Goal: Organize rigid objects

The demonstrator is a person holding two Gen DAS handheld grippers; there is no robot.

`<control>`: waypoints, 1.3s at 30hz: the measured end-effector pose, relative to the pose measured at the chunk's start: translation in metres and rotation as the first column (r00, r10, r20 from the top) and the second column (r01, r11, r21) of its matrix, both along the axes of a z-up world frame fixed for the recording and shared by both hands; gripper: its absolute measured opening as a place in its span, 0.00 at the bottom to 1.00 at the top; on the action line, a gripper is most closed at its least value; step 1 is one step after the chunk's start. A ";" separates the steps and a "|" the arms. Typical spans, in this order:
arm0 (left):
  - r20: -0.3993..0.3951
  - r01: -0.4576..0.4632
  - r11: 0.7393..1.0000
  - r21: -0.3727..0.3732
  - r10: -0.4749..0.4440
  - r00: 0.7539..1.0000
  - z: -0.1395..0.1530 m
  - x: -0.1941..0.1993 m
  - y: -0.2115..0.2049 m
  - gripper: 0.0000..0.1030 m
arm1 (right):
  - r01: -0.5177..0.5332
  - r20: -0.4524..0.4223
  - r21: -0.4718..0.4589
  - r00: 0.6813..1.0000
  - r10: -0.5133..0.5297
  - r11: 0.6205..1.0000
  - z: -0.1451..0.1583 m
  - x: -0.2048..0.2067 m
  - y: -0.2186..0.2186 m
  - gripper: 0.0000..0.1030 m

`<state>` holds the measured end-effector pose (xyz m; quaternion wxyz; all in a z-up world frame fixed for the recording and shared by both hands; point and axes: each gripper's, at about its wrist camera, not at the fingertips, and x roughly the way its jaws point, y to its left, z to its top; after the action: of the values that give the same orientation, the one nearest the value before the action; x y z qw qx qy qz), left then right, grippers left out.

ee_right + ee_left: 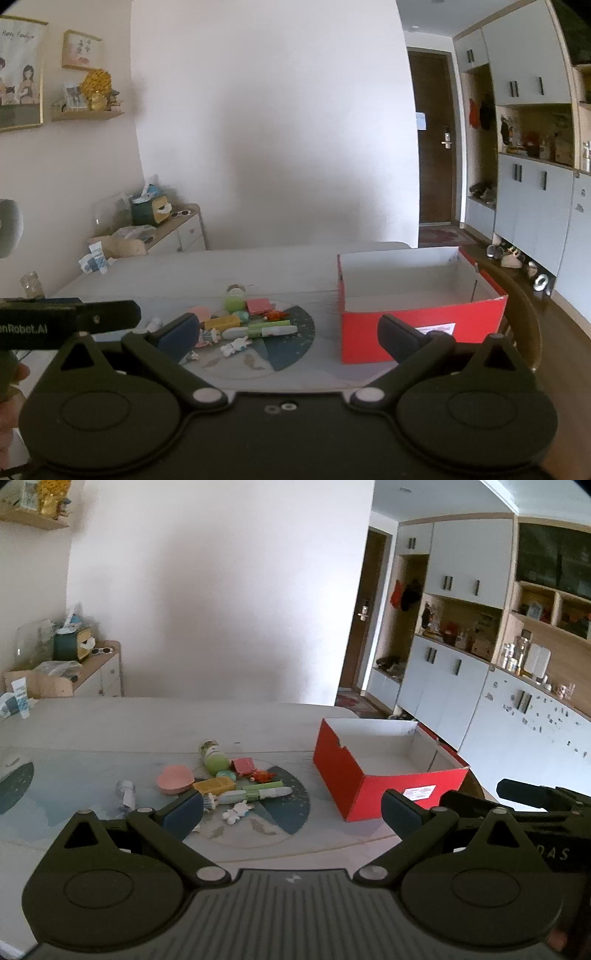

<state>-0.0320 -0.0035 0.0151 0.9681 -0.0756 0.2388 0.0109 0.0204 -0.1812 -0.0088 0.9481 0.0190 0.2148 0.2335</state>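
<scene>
A heap of small objects lies on the round mat (291, 812): a green-capped bottle (213, 757), a pink bowl (174, 779), a yellow box (214, 785), a red piece (243, 765), green and white pens (260, 793), a white figurine (236, 811) and a clear tube (125, 794). The red box (373, 786) with a white inside stands open to the right of them. My left gripper (291, 810) hovers open in front of the heap, holding nothing. My right gripper (288, 332) is also open and holds nothing, with the heap (243, 325) and red box (417, 325) ahead.
The table (147, 720) runs back to a white wall. A side cabinet (99, 672) with clutter stands at back left. White cupboards (461, 686) line the right wall. A wooden chair back (524, 306) rises behind the red box. A hand (11, 391) shows at the left edge.
</scene>
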 end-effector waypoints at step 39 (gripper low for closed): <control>-0.277 -0.223 0.974 0.027 0.221 0.935 -0.121 0.169 0.227 0.99 | -0.235 -0.246 -0.200 0.952 0.184 0.951 -0.102 0.141 0.193 0.92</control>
<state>0.1370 0.2237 -0.1056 0.9173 -0.1022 0.3623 0.1301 0.1615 0.0121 -0.1107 0.8833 -0.0861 0.3467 0.3037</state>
